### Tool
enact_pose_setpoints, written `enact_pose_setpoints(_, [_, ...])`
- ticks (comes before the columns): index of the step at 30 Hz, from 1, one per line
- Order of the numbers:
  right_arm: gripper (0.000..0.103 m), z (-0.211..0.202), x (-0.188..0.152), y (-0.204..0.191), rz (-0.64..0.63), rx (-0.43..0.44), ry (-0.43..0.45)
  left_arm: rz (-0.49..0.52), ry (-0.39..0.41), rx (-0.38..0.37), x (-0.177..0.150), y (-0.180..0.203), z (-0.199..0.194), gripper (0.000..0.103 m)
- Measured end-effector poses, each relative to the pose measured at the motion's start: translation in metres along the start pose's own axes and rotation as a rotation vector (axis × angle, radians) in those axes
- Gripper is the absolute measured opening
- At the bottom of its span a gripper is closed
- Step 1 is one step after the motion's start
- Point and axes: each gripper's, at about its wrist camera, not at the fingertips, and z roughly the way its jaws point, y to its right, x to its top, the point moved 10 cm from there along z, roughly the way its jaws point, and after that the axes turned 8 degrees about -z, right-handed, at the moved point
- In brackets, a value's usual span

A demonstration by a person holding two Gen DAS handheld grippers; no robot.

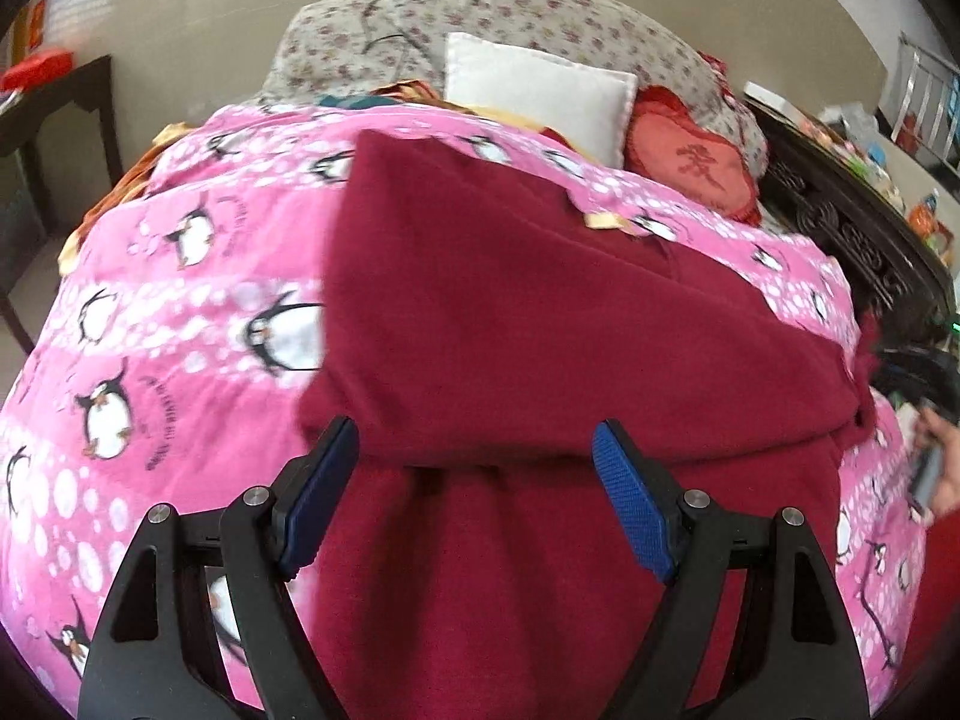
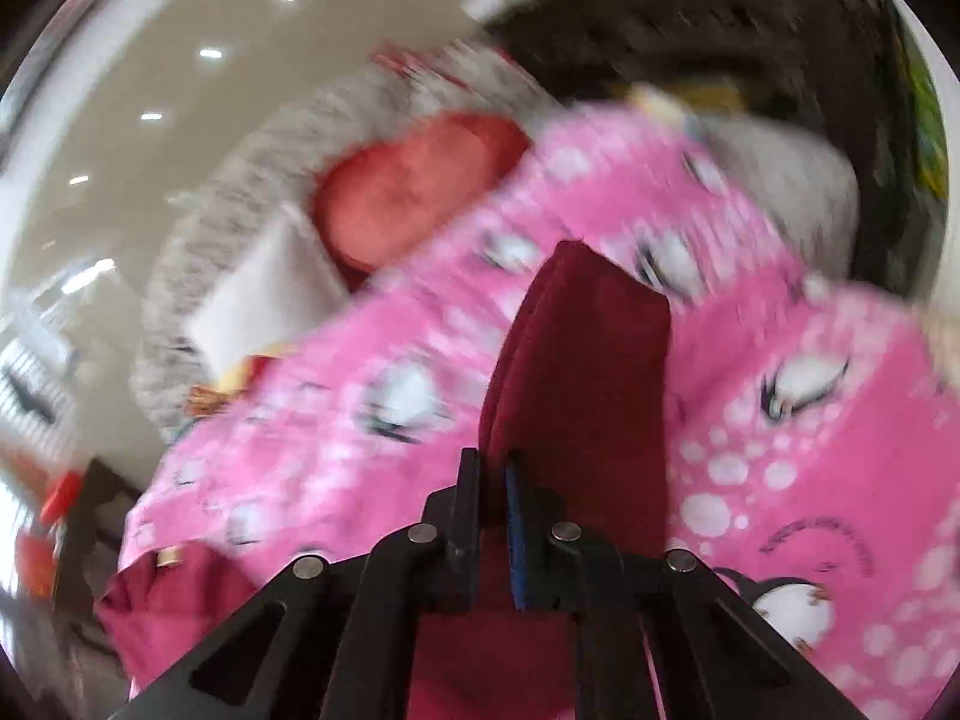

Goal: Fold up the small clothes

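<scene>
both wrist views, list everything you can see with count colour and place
garment: one, dark red, spread on the blanket, part folded over
blanket: one, pink with penguins, covering the bed
white pillow: one, at the head of the bed
heart cushion: one, red, right of the white pillow
floral bedding: one heap, grey with small flowers, behind the pillows
dark carved furniture: one, right of the bed
side table: one, dark, far left
left gripper: black, blue pads, open over the garment
right gripper: black, shut on the garment
</scene>
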Motion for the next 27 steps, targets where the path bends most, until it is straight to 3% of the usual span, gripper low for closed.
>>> enact_pose_setpoints(3, [0.007, -0.052, 0.023, -0.063, -0.107, 0.145, 0.095, -0.045, 0.012, 0.007, 0.007, -0.017, -0.004, 0.081])
enact_pose_setpoints(7, [0.007, -0.093, 0.018, -0.202, -0.345, 0.364, 0.148, -0.157, 0.054, -0.035, 0.021, -0.040, -0.020, 0.081])
enact_pose_setpoints(11, [0.007, -0.090, -0.052, -0.344, -0.624, 0.547, 0.112, -0.248, 0.096, -0.058, 0.032, -0.059, -0.033, 0.081])
enact_pose_setpoints(14, [0.007, -0.039, -0.140, -0.410, -0.790, 0.569, 0.001, -0.283, 0.103, -0.065, 0.035, -0.070, -0.034, 0.081])
enact_pose_setpoints(15, [0.011, -0.021, -0.163, -0.417, -0.817, 0.562, -0.049, -0.290, 0.105, -0.066, 0.035, -0.072, -0.034, 0.081])
enact_pose_setpoints(17, [0.015, 0.028, -0.224, -0.418, -0.888, 0.524, -0.262, -0.304, 0.099, -0.068, 0.036, -0.077, -0.031, 0.081])
enact_pose_setpoints(19, [0.015, 0.052, -0.253, -0.402, -0.883, 0.487, -0.397, -0.307, 0.090, -0.078, 0.035, -0.079, -0.028, 0.081])
enact_pose_setpoints(23, [0.020, 0.015, -0.218, -0.373, -0.805, 0.515, -0.283, -0.272, 0.080, -0.078, 0.036, -0.072, -0.018, 0.081])
enact_pose_setpoints(25, [0.034, -0.008, -0.185, -0.353, -0.747, 0.501, -0.188, -0.249, 0.072, -0.090, 0.039, -0.062, -0.013, 0.081])
enact_pose_setpoints(26, [0.047, -0.015, -0.171, -0.343, -0.717, 0.492, -0.156, -0.236, 0.070, -0.096, 0.041, -0.055, -0.010, 0.081])
enact_pose_setpoints(27, [0.049, -0.024, -0.158, -0.327, -0.669, 0.482, -0.124, -0.219, 0.071, -0.102, 0.043, -0.049, -0.007, 0.081])
